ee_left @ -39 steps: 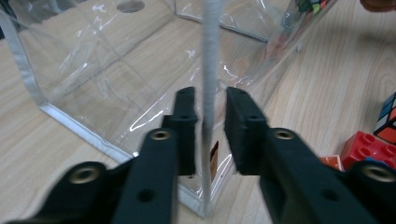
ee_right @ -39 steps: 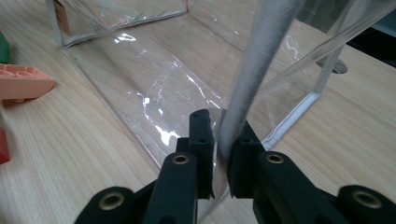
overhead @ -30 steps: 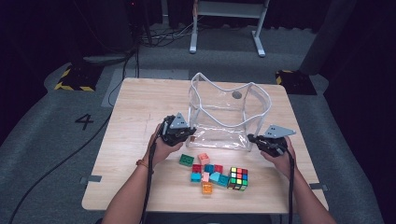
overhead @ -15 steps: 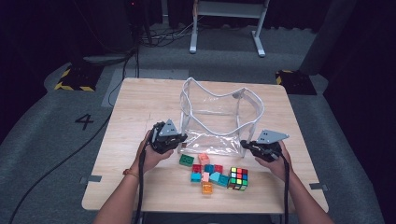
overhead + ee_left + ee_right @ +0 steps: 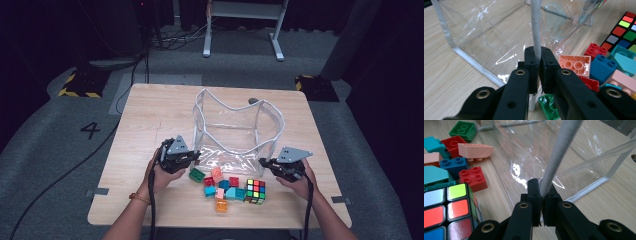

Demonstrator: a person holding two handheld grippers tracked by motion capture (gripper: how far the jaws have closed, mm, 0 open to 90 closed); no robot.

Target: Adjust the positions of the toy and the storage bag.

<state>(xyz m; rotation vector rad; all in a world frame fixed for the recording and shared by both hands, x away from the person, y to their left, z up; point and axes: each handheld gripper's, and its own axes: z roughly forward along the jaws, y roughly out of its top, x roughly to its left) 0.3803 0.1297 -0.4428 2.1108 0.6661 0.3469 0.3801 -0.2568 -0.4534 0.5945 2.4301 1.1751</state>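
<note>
A clear plastic bag [image 5: 235,127] with white trim stands open mid-table. My left gripper [image 5: 194,156] is shut on the bag's front rim at its left corner. In the left gripper view the jaws [image 5: 539,56] pinch the white rim cord [image 5: 535,30]. My right gripper [image 5: 263,162] is shut on the same rim at the right corner. In the right gripper view the jaws [image 5: 541,187] clamp the cord [image 5: 560,150]. Several colourful toy bricks [image 5: 219,183] and a Rubik's cube [image 5: 255,191] lie in front of the bag, between the two grippers.
The wooden table [image 5: 150,115] has bare room to the left and behind the bag. A small dark round thing [image 5: 253,100] sits behind the bag. Black cables trail from both grippers off the near edge. White frame legs [image 5: 206,47] stand on the floor beyond.
Both grippers have drawn toward the near edge and slightly apart, pulling the bag's front rim down and toward the bricks. Both stay clamped on the rim.
</note>
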